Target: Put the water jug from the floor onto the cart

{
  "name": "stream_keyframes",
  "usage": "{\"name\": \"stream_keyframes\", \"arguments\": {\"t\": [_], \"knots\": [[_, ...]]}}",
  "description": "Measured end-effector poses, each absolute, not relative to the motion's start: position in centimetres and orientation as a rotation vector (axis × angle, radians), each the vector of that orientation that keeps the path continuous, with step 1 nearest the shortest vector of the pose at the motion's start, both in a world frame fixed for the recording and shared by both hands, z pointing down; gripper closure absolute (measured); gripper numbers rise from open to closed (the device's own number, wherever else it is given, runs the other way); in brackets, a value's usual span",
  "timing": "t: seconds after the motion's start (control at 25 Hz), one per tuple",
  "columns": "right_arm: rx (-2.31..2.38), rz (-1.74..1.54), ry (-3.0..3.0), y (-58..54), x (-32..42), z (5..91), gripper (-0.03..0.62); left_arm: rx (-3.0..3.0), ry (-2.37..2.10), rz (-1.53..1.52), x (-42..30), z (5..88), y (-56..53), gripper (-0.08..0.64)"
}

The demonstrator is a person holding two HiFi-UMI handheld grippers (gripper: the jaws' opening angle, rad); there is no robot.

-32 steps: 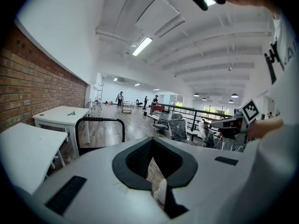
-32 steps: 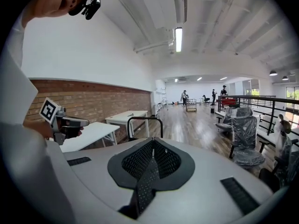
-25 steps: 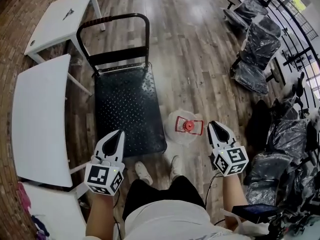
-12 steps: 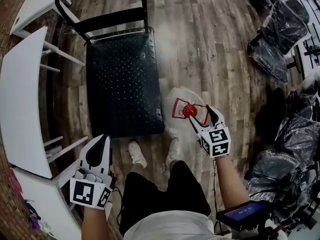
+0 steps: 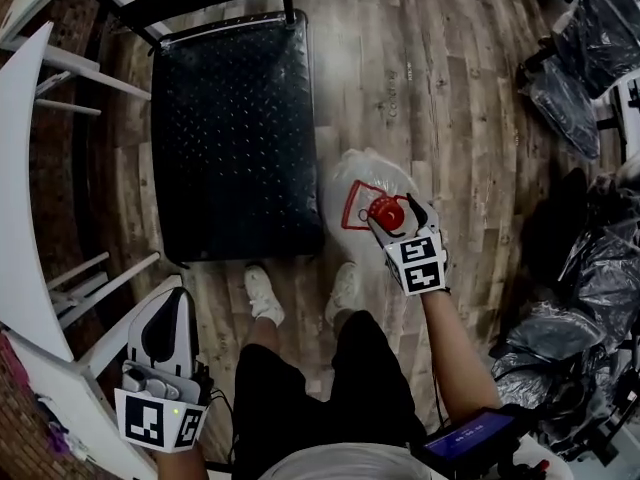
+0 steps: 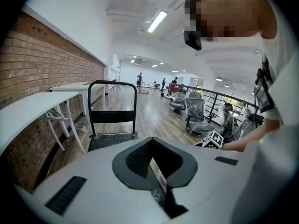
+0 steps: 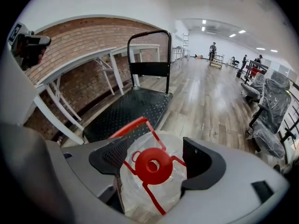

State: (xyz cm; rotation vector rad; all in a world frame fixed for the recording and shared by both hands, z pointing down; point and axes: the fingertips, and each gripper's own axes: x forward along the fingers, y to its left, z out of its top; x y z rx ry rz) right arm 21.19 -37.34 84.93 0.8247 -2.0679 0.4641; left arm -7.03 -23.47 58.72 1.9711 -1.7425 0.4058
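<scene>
Here we hold the right gripper (image 5: pixel 398 218) low over the water jug (image 5: pixel 355 173). Its jaws have just been opening and now stand wide apart, one on each side of the jug's red cap (image 5: pixel 385 211). In the right gripper view the right gripper (image 7: pixel 156 164) has the cap (image 7: pixel 153 166) between its two dark pads, and neither pad presses on the cap. The clear jug (image 7: pixel 154 195) stands upright on the wooden floor (image 5: pixel 450 88), just beside the near right corner of the cart (image 5: pixel 230 118) and not on it. Its red handle (image 5: pixel 350 206) lies to the cart's side of the cap. The cart's black studded deck (image 7: pixel 133 106) is bare, with its push bar (image 7: pixel 149 34) upright at the far end. We keep the left gripper (image 5: pixel 168 313) well apart from the jug, near the white bench (image 5: pixel 25 168) at the left. In the left gripper view its jaws (image 6: pixel 156 169) are together with nothing between them. Our two shoes (image 5: pixel 262 296) stand on the floor between the grippers, just short of the cart.
</scene>
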Motion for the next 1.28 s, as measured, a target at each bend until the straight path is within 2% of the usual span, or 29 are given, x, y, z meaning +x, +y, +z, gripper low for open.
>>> {"name": "stream_keyframes", "arguments": {"t": [0.36, 0.44, 0.48, 0.68, 1.0, 1.28], "knots": [[0.822, 0.460, -1.998, -36.4, 21.8, 89.5, 0.247, 1.927, -1.747, 0.442, -7.9, 61.3, -22.4, 0.560], [0.840, 0.446, -1.998, -36.4, 22.1, 89.7, 0.252, 1.922, -1.748, 0.439, -7.9, 61.5, -22.2, 0.560], [0.851, 0.441, -2.001, -36.5, 22.1, 89.7, 0.276, 1.920, -1.749, 0.439, -7.9, 61.6, -22.0, 0.560], [0.886, 0.443, -1.998, -36.2, 22.9, 89.2, 0.279, 1.922, -1.743, 0.425, -7.7, 61.7, -21.5, 0.560], [0.971, 0.424, -2.006, -35.2, 24.7, 80.0, 0.279, 1.960, -1.724, 0.383, -7.8, 60.0, -21.6, 0.560], [0.947, 0.336, -2.021, -34.8, 22.7, 69.1, 0.279, 1.973, -1.718, 0.349, -8.9, 57.9, -20.2, 0.560]]}}
